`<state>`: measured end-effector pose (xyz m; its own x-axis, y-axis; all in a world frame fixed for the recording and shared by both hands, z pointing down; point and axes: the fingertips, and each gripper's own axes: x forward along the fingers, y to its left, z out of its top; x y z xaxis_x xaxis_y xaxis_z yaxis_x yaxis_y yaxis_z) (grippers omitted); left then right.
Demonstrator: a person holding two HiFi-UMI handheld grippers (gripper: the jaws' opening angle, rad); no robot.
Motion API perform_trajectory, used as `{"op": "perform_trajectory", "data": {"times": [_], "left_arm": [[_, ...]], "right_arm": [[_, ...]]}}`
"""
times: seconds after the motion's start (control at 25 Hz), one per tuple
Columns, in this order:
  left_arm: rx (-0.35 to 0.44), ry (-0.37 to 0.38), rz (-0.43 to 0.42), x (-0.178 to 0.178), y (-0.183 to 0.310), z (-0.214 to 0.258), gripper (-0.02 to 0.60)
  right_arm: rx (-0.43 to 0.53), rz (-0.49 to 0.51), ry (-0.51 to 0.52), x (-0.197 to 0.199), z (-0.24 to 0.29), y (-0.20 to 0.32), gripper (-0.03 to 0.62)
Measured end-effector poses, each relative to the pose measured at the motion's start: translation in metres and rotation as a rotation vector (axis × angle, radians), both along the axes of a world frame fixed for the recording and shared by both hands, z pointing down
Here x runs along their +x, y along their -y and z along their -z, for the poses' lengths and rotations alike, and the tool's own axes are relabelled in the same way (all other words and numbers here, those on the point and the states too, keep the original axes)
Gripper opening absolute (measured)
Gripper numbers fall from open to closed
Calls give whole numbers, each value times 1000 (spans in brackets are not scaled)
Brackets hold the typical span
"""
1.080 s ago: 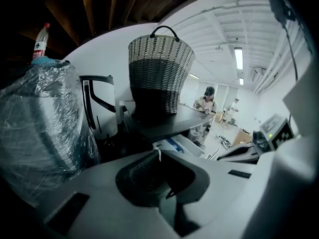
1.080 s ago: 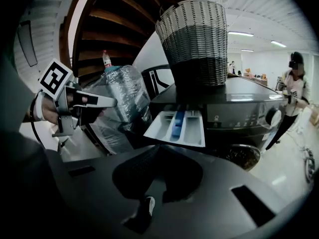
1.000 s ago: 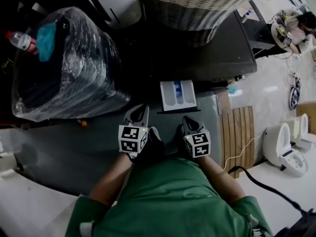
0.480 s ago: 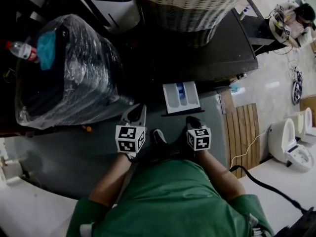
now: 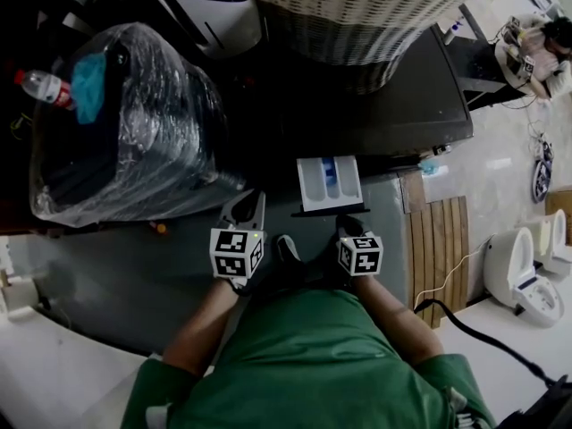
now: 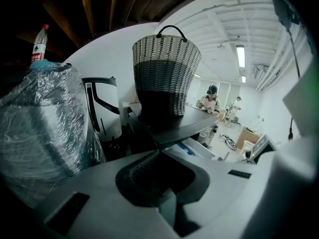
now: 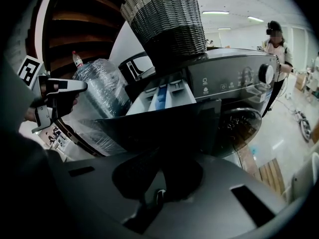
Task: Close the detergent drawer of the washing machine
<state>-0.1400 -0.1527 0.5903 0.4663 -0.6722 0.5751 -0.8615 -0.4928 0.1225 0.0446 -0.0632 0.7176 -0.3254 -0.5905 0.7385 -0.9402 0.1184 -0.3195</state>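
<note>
From overhead, the wicker basket (image 5: 357, 16) runs off the top edge at twelve o'clock. The washing machine (image 5: 402, 105) shows only its top there, with its door and dials out of sight. The right gripper (image 5: 350, 228) keeps its jaws under its own marker cube. In its own view the tips melt into the dark front of the detergent drawer (image 7: 159, 97), so I cannot tell if they touch. At ten o'clock, the contents of the plastic-wrapped bundle (image 5: 125, 123) are unreadable. A toilet (image 5: 559, 235) at three o'clock is clipped.
</note>
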Motion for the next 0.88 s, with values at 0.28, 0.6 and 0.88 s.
{"op": "perform_trajectory", "data": {"times": [0.28, 0.6, 0.88], "left_arm": [[-9, 2, 7, 4, 6, -5, 31], [-26, 17, 26, -5, 13, -8, 31], [-40, 19, 43, -15, 23, -14, 31]], "right_arm": [[-2, -16, 28, 1, 0, 7, 18], [30, -22, 25, 2, 0, 43, 18], [36, -16, 15, 0, 1, 75, 20]]}}
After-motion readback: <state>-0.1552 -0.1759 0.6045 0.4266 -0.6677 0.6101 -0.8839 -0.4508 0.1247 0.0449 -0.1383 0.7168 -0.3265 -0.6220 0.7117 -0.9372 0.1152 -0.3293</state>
